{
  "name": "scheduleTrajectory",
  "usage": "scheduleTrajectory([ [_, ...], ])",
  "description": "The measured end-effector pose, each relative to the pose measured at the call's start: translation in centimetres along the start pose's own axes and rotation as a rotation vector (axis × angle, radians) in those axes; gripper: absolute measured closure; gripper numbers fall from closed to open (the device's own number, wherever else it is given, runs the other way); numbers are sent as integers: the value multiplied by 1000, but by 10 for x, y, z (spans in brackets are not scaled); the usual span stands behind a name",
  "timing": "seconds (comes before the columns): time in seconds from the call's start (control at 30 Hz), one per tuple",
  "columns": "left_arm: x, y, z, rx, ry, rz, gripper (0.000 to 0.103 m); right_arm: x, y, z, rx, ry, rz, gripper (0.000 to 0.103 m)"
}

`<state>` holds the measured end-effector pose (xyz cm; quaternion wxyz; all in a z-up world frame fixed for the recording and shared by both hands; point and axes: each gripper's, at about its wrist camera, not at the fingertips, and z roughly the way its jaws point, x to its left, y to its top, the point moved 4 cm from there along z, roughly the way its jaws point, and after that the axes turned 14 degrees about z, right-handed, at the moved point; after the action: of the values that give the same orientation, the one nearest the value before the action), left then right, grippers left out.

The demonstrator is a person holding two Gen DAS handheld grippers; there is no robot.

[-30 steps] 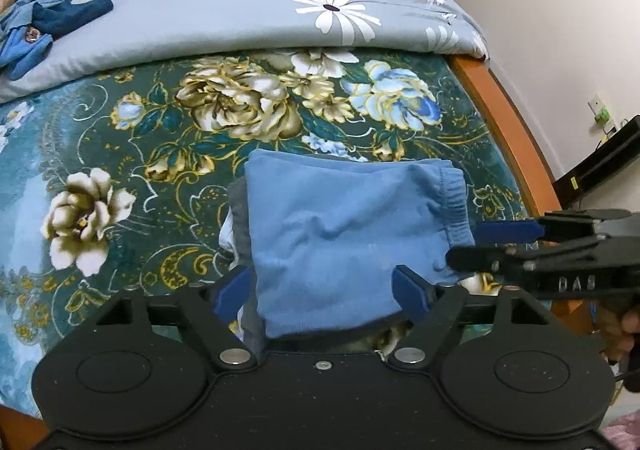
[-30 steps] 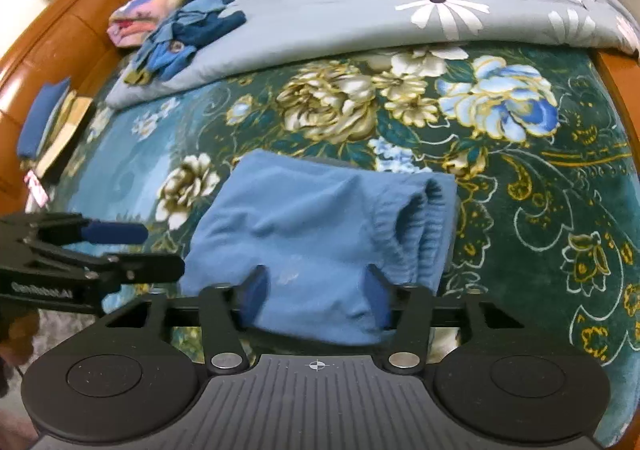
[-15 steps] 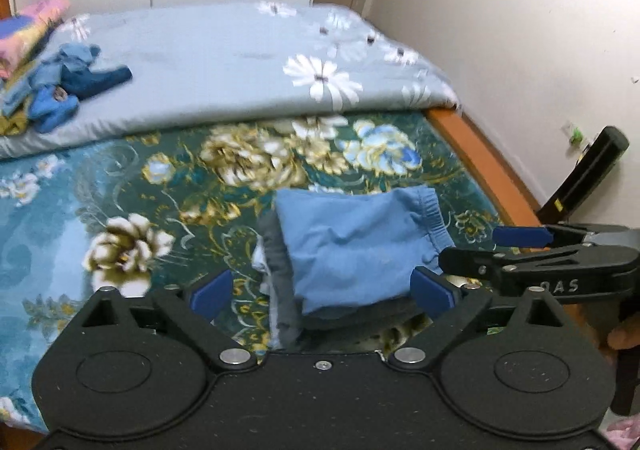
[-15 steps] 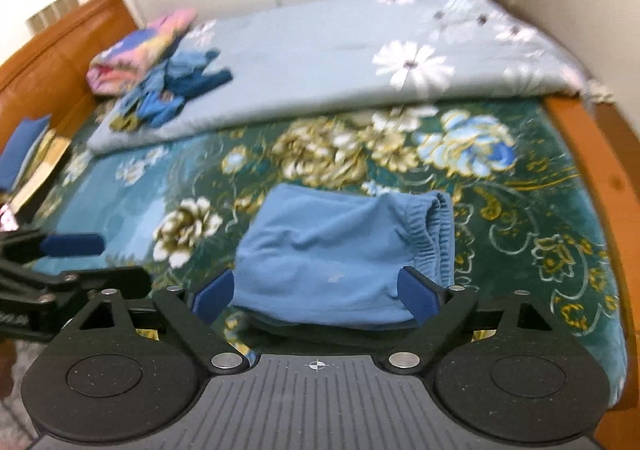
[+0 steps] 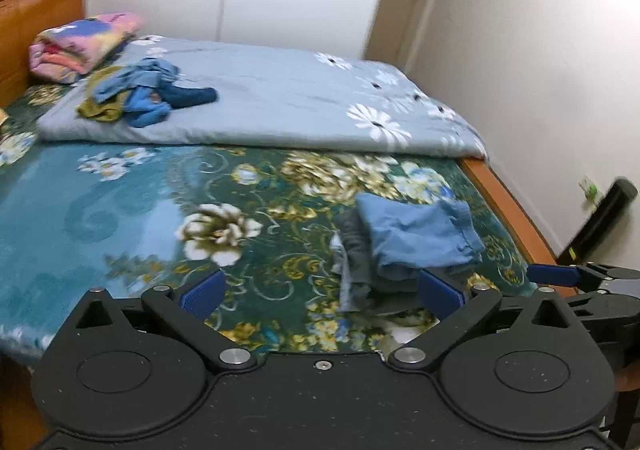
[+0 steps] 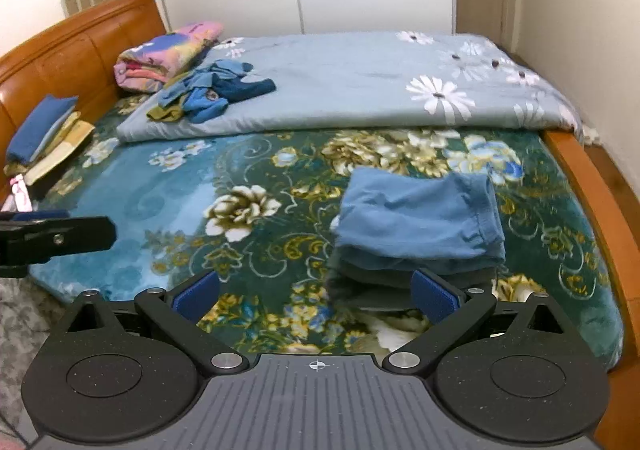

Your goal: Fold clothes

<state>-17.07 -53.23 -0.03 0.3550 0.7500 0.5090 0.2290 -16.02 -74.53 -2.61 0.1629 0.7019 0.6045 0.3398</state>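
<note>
A folded blue garment lies on top of a small stack of grey folded clothes on the green floral bedspread. My left gripper hangs back from the stack, its jaws opening wide with nothing between them. My right gripper is likewise drawn back, its jaws opening and empty; the stack sits just beyond its right finger. Each gripper shows at the edge of the other's view: the right gripper and the left gripper. A loose pile of blue and olive clothes rests on the grey quilt.
A grey daisy quilt covers the far half of the bed. A pink folded blanket lies by the orange headboard. More folded items sit at the left. The wooden bed rail and a wall bound the right side.
Both grippers have pulled back and upward from the blue garment, which was between their fingers, and their jaws have spread wide. The garment stays on the stack.
</note>
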Motion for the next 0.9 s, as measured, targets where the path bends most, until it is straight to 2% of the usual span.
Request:
scheduleTrajectory([
  [0.3, 23, -23, -36, -14, 104, -21, 2, 52, -9, -8, -9, 35, -112, 0],
  [0.5, 44, -31, -47, -18, 150, -86, 2, 79, -6, -1, 14, 70, -164, 0],
  [0.7, 72, -30, -35, 16, 211, -137, 2, 105, 5, 28, 49, 127, -227, 0],
  [0.9, 112, -12, -11, 55, 294, -141, 2, 133, 33, 83, 93, 196, -233, 0],
])
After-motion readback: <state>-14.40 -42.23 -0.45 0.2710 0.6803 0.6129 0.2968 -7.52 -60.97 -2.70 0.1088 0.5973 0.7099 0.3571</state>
